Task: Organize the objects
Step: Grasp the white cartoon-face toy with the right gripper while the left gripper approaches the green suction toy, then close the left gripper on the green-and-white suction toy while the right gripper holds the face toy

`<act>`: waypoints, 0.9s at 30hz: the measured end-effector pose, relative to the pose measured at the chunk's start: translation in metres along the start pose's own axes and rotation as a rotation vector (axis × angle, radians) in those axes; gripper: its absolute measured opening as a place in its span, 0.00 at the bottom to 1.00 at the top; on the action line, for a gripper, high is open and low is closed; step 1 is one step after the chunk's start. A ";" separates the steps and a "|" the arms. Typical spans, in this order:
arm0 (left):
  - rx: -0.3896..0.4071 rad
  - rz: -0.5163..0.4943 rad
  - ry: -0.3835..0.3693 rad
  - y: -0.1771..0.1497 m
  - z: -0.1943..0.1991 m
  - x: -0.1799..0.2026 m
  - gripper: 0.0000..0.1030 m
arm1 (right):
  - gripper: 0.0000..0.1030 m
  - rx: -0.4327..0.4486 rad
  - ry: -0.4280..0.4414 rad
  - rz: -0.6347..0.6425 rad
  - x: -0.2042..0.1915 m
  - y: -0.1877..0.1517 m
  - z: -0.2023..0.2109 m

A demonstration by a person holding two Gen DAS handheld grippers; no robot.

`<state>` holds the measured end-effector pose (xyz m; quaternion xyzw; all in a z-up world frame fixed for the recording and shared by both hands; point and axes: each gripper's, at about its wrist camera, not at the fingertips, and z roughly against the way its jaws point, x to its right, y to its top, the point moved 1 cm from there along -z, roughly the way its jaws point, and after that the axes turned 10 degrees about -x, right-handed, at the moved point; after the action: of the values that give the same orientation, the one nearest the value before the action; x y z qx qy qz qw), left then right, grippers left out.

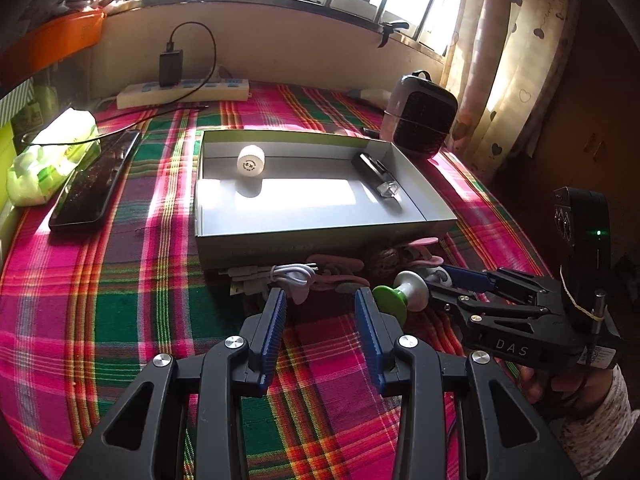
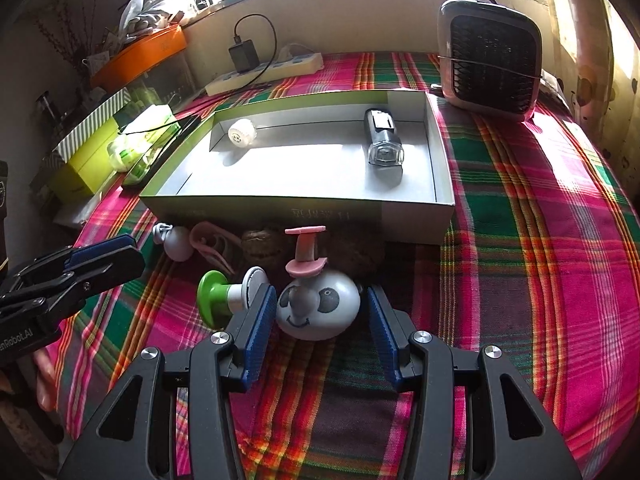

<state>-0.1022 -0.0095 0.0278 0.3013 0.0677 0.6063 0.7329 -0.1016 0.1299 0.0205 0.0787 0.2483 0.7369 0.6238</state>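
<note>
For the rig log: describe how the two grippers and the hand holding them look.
Both grippers, left gripper and right gripper, are black linkages with silver pivot bolts and ribbed blue pads. The right's body reads "DAS", shows a green light and a yellow cord. The hand wears a speckled knit sleeve.
</note>
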 end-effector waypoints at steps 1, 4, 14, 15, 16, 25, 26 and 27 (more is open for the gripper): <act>-0.003 0.000 0.000 0.000 -0.001 0.000 0.33 | 0.46 0.002 0.000 0.000 0.000 0.000 0.000; -0.010 -0.004 -0.006 0.000 -0.003 0.002 0.33 | 0.46 0.005 0.003 -0.006 0.001 -0.001 0.001; -0.038 -0.029 -0.029 -0.001 -0.013 0.011 0.33 | 0.32 0.018 -0.010 -0.016 0.004 -0.006 0.005; -0.041 -0.031 -0.033 0.000 -0.014 0.012 0.33 | 0.31 0.018 -0.009 -0.018 0.005 -0.007 0.005; -0.043 -0.032 -0.040 0.000 -0.016 0.013 0.33 | 0.31 0.020 -0.012 -0.020 0.006 -0.007 0.006; -0.066 -0.076 -0.082 0.006 -0.027 0.024 0.38 | 0.30 0.027 -0.017 -0.039 0.011 -0.013 0.010; -0.071 -0.081 -0.083 0.007 -0.028 0.026 0.39 | 0.30 0.026 -0.016 -0.039 0.011 -0.013 0.010; -0.074 -0.085 -0.083 0.007 -0.030 0.027 0.39 | 0.30 0.025 -0.016 -0.038 0.012 -0.013 0.010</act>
<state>-0.1152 0.0271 0.0150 0.2958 0.0276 0.5635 0.7709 -0.0878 0.1450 0.0211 0.0875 0.2540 0.7212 0.6385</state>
